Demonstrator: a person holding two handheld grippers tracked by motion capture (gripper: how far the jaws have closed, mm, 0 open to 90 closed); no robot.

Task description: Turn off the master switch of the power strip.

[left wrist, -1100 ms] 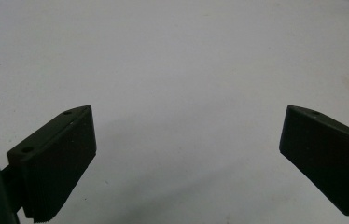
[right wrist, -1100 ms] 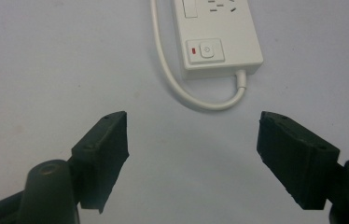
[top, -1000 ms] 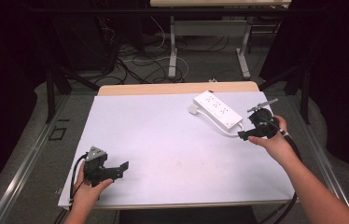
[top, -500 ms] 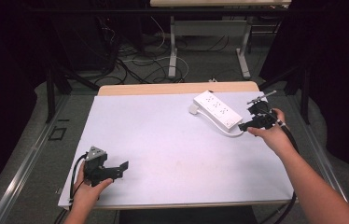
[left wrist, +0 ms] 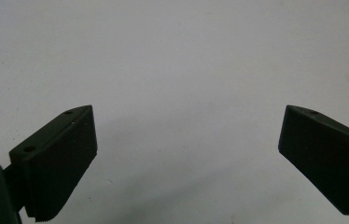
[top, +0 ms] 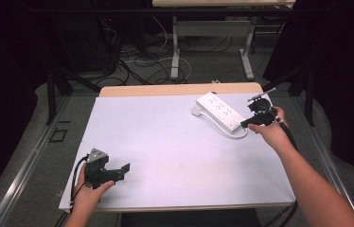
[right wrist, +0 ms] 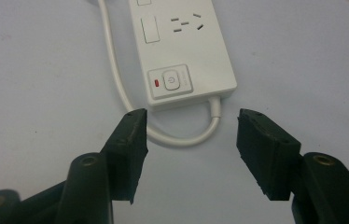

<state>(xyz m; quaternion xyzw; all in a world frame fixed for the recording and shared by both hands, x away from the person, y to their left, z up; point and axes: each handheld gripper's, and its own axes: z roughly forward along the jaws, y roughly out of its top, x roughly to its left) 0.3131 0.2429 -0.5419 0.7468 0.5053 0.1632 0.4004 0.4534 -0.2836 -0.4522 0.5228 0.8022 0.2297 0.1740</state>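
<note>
the white power strip (top: 218, 111) lies flat on the bench (top: 175, 156), in the upper right of the high view, set on a slant with its switch end toward the right gripper (top: 246, 124). in the right gripper view the strip's end block sits upper centre, with a round power button (right wrist: 171, 80) and a small red light beside it, and socket slots above. its white cable (right wrist: 182, 137) leaves the end face, loops tightly back under the strip's corner and runs up the left side of that frame.

judging by its look, the strip is a rigid plastic body, light, smooth and a little slippery, so it would likely slide rather than lift if nudged; the cable is springy and would drag behind. the surest hold looks to be across the narrow width of the body near the switch end, not on the cable loop.

the right gripper's fingers (right wrist: 128, 149) are spread apart, holding nothing, just short of the strip's end with the cable loop between them. the left gripper (top: 118, 172) rests at the lower left of the high view, well apart from the strip, its fingers (left wrist: 60, 158) released wide over bare bench.
</note>
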